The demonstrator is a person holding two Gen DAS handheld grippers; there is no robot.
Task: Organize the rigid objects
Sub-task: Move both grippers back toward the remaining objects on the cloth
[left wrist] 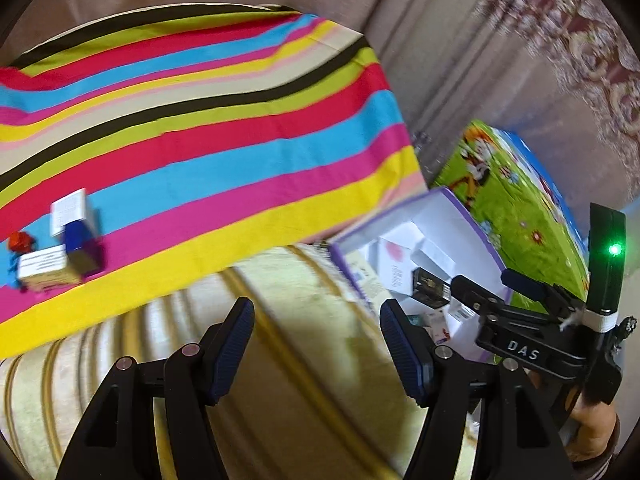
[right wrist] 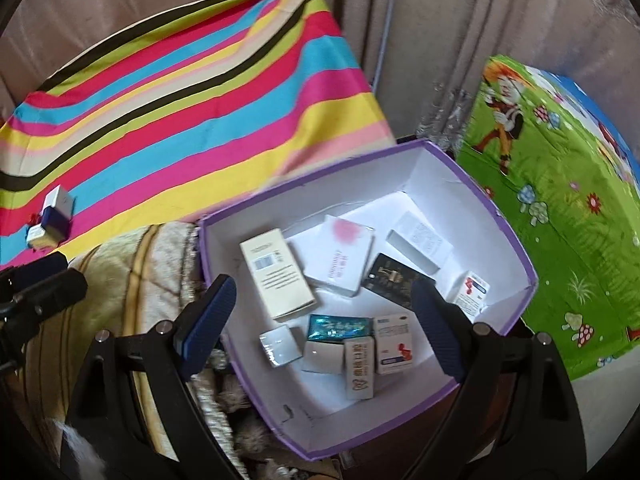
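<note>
On the striped cloth, at the far left, sits a small cluster: a white and blue box, a cream box and a small red item. In the right wrist view the same cluster is small and far left. A white box with a purple rim holds several small cartons, among them a cream carton and a black one. My right gripper hangs open above this box, holding nothing. My left gripper is open over a cream blanket, also holding nothing.
A green cartoon-printed cover lies just right of the purple-rimmed box. Beige curtains hang behind. The right hand's gripper body shows at the right of the left wrist view. The blanket's fringe lies against the box's left wall.
</note>
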